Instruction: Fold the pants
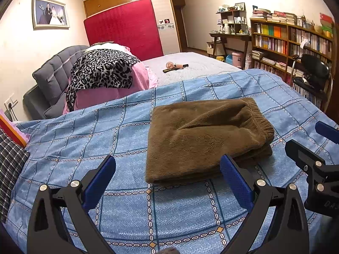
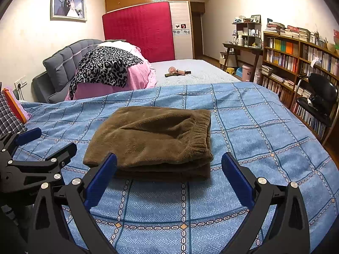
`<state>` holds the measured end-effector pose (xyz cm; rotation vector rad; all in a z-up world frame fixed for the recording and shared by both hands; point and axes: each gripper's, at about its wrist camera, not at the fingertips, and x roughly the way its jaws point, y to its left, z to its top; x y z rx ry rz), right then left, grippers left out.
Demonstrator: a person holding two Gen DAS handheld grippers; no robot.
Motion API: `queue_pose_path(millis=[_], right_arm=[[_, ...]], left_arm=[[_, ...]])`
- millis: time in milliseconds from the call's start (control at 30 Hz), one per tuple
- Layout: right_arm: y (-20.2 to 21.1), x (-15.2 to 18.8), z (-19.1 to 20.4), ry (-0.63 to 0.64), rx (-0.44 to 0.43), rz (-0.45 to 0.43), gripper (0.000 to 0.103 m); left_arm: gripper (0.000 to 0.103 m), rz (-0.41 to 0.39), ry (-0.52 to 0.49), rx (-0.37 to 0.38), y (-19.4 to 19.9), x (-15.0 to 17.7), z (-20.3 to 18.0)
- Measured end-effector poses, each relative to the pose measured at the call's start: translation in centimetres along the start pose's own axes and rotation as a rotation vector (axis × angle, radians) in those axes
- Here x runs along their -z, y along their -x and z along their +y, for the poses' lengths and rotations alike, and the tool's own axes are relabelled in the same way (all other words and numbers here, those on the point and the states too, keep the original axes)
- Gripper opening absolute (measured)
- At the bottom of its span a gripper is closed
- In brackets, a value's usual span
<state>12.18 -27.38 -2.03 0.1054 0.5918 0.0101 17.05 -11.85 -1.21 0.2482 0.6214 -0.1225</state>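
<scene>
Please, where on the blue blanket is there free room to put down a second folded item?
Free: blanket right of the folded pants, toward the bookshelf; also the strip between pants and both open grippers. Crowded: far left, by the pink bedding.

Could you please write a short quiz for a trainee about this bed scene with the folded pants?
1. True or false: the left gripper is shut on the brown fleece pants.
2. What lies under the pants? A) blue checked quilt B) bare floor C) desk
3. Which part of the pants faces the bookshelf?

Key: 1 false, both it and the right gripper are open; 2 A; 3 the elastic waistband.
</scene>
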Motion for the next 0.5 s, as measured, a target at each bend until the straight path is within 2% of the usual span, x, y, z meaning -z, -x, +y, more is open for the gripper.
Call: queue_pose_path(millis=[500], right_arm=[[-1.2, 0.9, -0.6, -0.019, 0.009, 0.039, 0.100]], left_arm=[[0.098, 0.044, 0.035, 0.003, -0.5, 0.3, 0.7]])
